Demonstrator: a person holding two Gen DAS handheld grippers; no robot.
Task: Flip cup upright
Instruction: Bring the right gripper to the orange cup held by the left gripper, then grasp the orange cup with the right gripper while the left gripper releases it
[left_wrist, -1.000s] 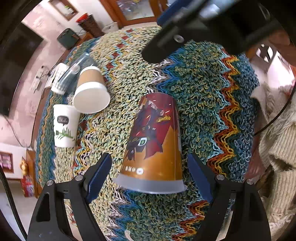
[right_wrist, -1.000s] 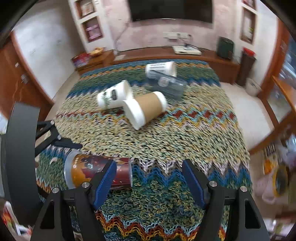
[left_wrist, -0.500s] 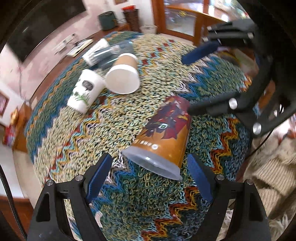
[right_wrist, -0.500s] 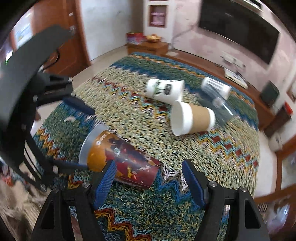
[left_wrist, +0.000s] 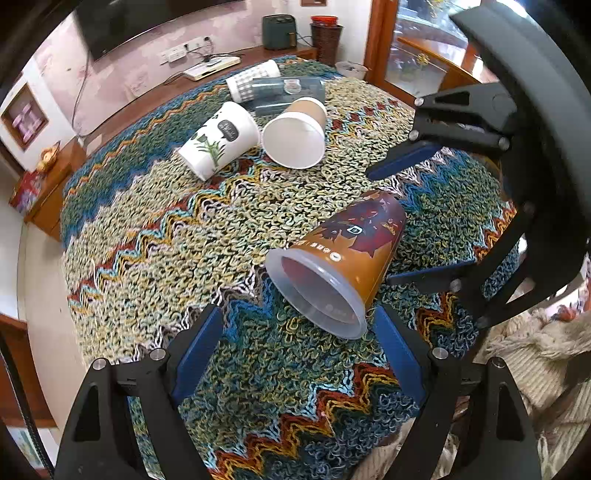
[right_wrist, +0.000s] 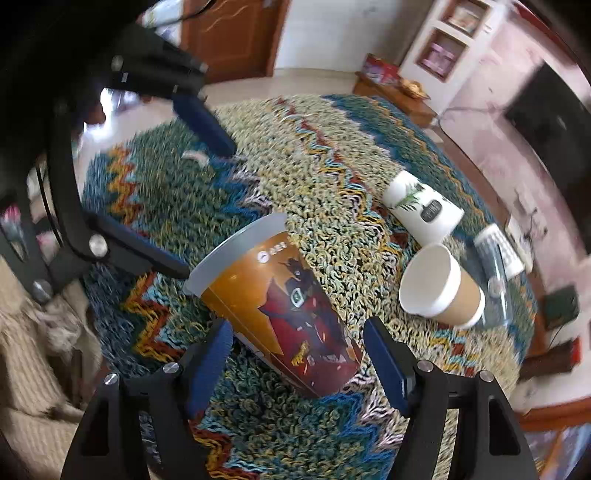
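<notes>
A tall orange and dark red printed cup (left_wrist: 343, 254) lies on its side on the knitted zigzag cloth, its open mouth toward the left wrist camera. My left gripper (left_wrist: 295, 350) is open, its blue fingers just short of the cup's rim. My right gripper (right_wrist: 297, 360) is open and straddles the cup's closed base end (right_wrist: 295, 317); I cannot tell whether the pads touch it. Each gripper shows in the other's view, the right one (left_wrist: 413, 218) and the left one (right_wrist: 192, 184).
A white cup with a plant print (left_wrist: 218, 142), a brown paper cup with a white inside (left_wrist: 295, 134), a clear tumbler (left_wrist: 284, 90) and a checked white cup (left_wrist: 251, 79) lie on their sides farther back. A beige knitted fabric (left_wrist: 535, 354) lies beyond the cloth's edge.
Both grippers swung around the printed cup. The right gripper moved in over its base end; the left now faces its open mouth. The cup has turned on the cloth.
</notes>
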